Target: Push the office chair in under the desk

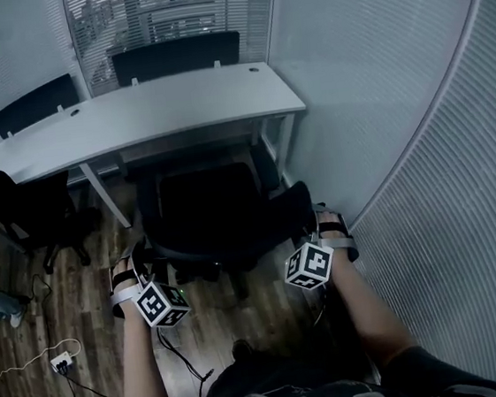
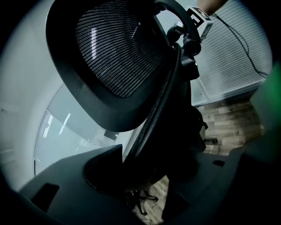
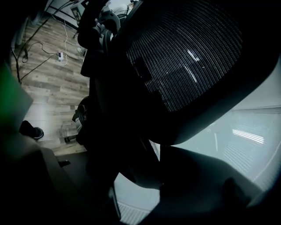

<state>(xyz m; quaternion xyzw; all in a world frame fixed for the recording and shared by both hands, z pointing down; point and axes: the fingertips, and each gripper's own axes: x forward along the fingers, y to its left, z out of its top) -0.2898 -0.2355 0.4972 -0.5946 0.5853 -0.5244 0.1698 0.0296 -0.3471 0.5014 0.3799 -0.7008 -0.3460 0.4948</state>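
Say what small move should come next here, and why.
Probably push both grippers forward together, rolling the chair toward the desk. The left gripper and right gripper each have an edge of the chair's back between their jaws, and the seat sits mostly out in front of the desk.

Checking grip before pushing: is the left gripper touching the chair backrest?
Touching. Left gripper view shows the edge of the chair backrest held between the jaws of the left gripper.
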